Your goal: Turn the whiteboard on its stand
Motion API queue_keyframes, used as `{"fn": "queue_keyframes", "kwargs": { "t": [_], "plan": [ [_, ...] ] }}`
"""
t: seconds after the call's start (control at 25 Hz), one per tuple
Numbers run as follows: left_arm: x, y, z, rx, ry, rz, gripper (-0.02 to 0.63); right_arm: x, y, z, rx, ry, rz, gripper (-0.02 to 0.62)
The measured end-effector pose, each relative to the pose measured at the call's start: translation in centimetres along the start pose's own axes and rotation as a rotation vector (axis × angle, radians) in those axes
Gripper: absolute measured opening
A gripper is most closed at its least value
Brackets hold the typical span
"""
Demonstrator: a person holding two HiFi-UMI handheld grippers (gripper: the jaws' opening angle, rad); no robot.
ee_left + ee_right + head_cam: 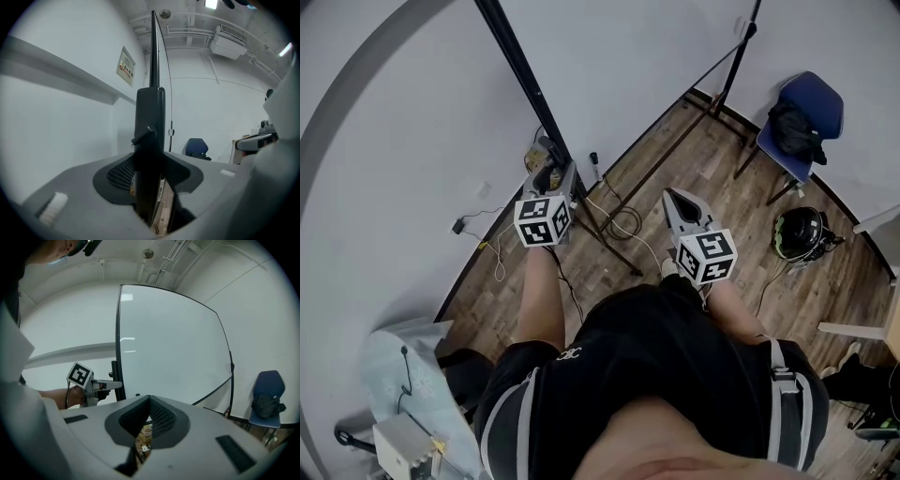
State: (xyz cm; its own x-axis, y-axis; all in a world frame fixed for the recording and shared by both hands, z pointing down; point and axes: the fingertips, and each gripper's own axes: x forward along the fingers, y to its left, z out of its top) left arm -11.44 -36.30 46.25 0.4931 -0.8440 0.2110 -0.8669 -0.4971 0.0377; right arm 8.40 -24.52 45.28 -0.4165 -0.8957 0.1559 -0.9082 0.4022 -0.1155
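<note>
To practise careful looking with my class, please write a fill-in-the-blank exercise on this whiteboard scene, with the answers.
1. The left gripper has the stand's black post between its ____.
2. The right gripper, its jaws together, holds ____.
3. A black bag lies on the ____ chair.

Missing words: jaws; nothing; blue.

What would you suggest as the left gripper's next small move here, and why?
Probably close the left gripper on the stand's black post: the post stands between its jaws, gaps show on either side, so nothing is gripped for turning yet.
</note>
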Motion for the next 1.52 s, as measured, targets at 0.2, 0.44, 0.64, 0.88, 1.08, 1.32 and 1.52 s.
{"fn": "queue_keyframes", "kwargs": {
  "t": [0.2,0.44,0.64,0.88,1.08,1.32,1.52],
  "plan": [
    [-0.5,0.0,-0.4,0.037,-0.001,0.004,0.181,0.8,1.0,0.3,-0.009,-0.001,0.024,0.003],
    [-1.2,-0.5,-0.4,0.047,0.0,-0.01,0.181,1.1,2.0,0.5,-0.014,-0.004,0.041,0.003],
    [-1.7,-0.8,-0.5,0.052,-0.004,-0.021,0.181,1.4,2.2,0.4,-0.012,-0.001,0.046,0.003],
    [-2.3,-1.0,-0.7,0.06,0.006,-0.031,0.181,1.5,2.5,-0.1,-0.006,0.011,0.048,0.003],
    [-2.5,-1.2,-0.7,0.077,0.017,-0.048,0.181,1.6,2.4,-0.2,-0.001,0.016,0.044,0.003],
    [-3.1,-0.9,-1.1,0.088,0.045,-0.073,0.174,1.6,2.5,-0.3,-0.001,0.014,0.033,0.003],
    [-3.6,-0.7,-1.1,0.056,0.017,-0.074,0.169,1.2,1.7,-0.5,0.005,0.024,0.019,0.003]
  ]
}}
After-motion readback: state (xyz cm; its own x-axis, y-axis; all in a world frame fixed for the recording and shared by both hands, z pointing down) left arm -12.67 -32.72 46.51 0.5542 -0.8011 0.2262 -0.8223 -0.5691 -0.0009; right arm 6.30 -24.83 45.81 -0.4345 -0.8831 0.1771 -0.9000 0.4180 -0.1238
